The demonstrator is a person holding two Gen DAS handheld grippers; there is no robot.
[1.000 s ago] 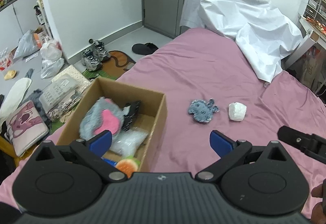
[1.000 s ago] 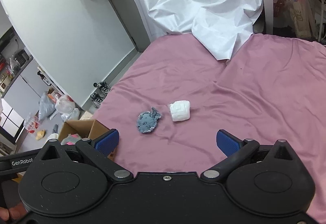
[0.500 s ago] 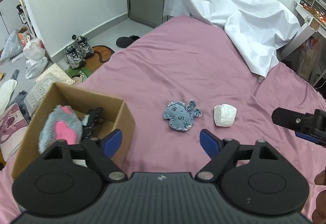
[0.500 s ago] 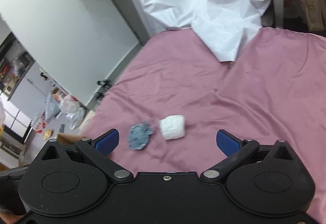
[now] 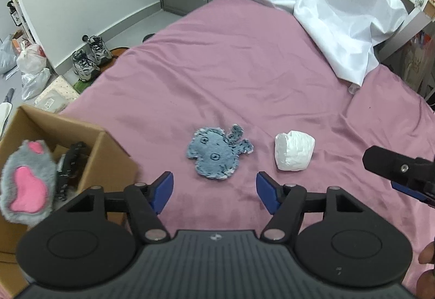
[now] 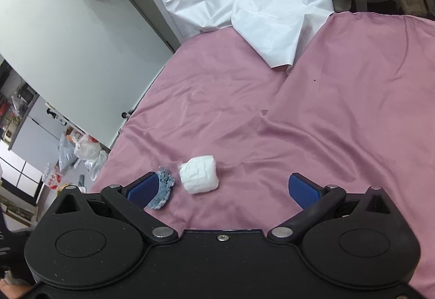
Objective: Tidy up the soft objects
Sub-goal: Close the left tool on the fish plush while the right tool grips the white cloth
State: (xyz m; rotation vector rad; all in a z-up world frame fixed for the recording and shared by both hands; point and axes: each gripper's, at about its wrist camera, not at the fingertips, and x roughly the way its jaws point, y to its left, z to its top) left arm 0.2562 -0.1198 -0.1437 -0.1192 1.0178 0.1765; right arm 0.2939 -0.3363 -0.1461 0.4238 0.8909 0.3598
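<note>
A flat blue-grey plush toy point(image 5: 217, 153) lies on the pink bedsheet point(image 5: 217, 76), with a white soft bundle point(image 5: 294, 150) just to its right. My left gripper point(image 5: 214, 191) hovers just short of the plush toy; its jaws are closing and nothing is between them. A cardboard box point(image 5: 108, 152) at the left holds a grey and pink furry toy point(image 5: 25, 190) and a dark item. My right gripper point(image 6: 227, 189) stands open over the sheet, with the white bundle point(image 6: 199, 174) just ahead and left of its middle. Its left finger hides part of the blue plush toy point(image 6: 163, 190).
A crumpled white sheet point(image 5: 326, 5) covers the far end of the bed. Shoes point(image 5: 91, 55), plastic bags point(image 5: 31, 62) and packets lie on the floor at the left. The right gripper's finger point(image 5: 394, 165) juts in at the right edge of the left wrist view.
Both grippers have moved forward and down toward the two items on the sheet. The left one has swung away from the box to the plush toy, and its jaws have narrowed.
</note>
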